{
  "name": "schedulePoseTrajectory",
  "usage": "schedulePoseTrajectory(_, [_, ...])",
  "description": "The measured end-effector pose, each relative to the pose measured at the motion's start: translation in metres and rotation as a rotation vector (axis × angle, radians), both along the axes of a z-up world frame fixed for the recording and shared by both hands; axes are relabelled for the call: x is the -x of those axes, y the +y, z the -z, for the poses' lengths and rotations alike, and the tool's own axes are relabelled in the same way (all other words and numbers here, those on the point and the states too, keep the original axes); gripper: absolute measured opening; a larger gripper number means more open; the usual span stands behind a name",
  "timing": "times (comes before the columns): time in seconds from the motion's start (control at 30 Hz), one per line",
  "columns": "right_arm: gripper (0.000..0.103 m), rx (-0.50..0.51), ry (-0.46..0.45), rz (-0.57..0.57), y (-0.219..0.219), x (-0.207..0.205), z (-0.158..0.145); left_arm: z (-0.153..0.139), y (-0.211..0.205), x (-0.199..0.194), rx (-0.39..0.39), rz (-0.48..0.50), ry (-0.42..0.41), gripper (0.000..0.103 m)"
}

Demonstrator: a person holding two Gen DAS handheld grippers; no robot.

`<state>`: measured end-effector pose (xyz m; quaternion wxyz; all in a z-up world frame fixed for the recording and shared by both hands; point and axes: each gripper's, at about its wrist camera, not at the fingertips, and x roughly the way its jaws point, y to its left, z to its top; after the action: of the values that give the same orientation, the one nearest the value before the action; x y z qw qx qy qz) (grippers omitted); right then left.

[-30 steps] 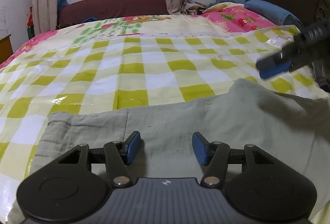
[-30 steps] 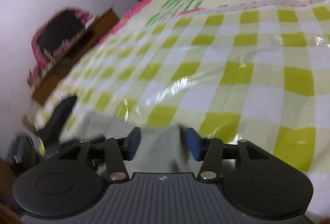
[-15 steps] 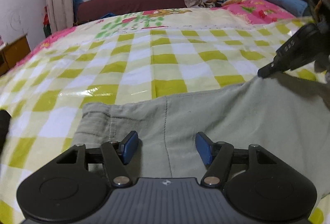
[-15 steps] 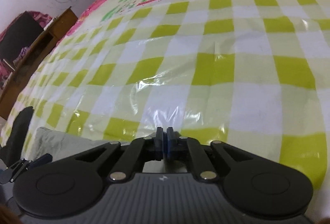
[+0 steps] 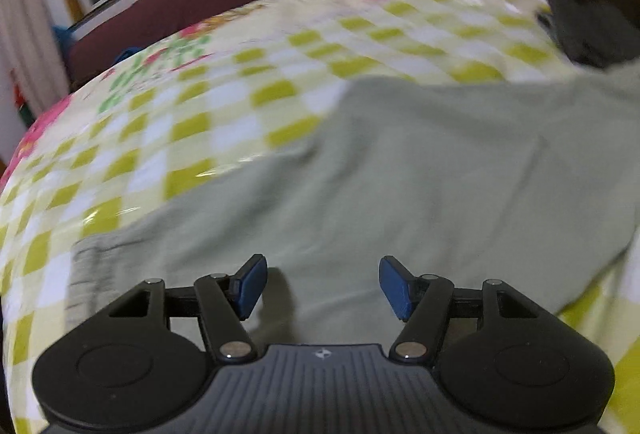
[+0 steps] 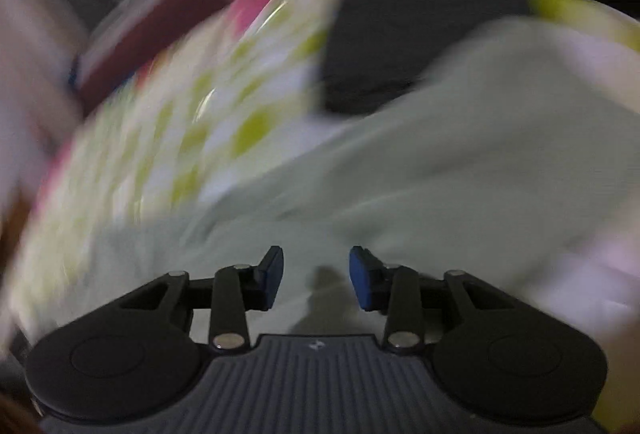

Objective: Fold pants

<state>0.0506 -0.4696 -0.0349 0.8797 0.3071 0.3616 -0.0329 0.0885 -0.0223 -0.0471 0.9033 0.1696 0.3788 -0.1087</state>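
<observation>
Covering most of the scene, a bed under a yellow-and-white checked cover [image 5: 224, 94], with pale grey-green pants [image 5: 420, 174] spread across its near side, one hemmed end at the left and a layer apparently lying over another, though blur hides the fold edges. Left gripper [image 5: 322, 284]: jaws apart over the cloth, nothing pinched; right gripper [image 6: 316, 282]: jaws just reopened, gap empty above the fabric. Folding judged partly done at most; a compact bundle is not yet made
</observation>
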Motion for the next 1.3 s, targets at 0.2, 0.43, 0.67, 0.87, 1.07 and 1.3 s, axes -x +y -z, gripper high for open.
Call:
schedulePoseTrajectory(0.2, [0.043,-0.054,-0.100,0.265,-0.064,0.078,-0.002,-0.006,-0.067,0.005,-0.072,0.150,-0.003,0.076])
schedulePoseTrajectory(0.43, [0.038,-0.078,-0.156,0.291,-0.081,0.052,0.010,-0.018,-0.120,0.012,-0.136,0.254,-0.024,0.076])
schedulePoseTrajectory(0.67, [0.018,0.011,-0.183,0.296,-0.094,0.039,0.004,-0.017,-0.147,0.018,-0.170,0.307,-0.009,0.076])
schedulePoseTrajectory(0.87, [0.025,-0.088,-0.148,0.314,-0.106,0.055,0.015,-0.011,-0.156,0.017,-0.170,0.327,0.010,0.076])
schedulePoseTrajectory(1.07, [0.051,-0.313,-0.186,0.346,-0.099,0.082,0.020,-0.012,-0.162,0.018,-0.152,0.343,0.012,0.076])
schedulePoseTrajectory(1.3, [0.053,-0.319,-0.153,0.345,-0.091,0.063,0.028,-0.018,-0.166,0.025,-0.146,0.364,-0.005,0.076])
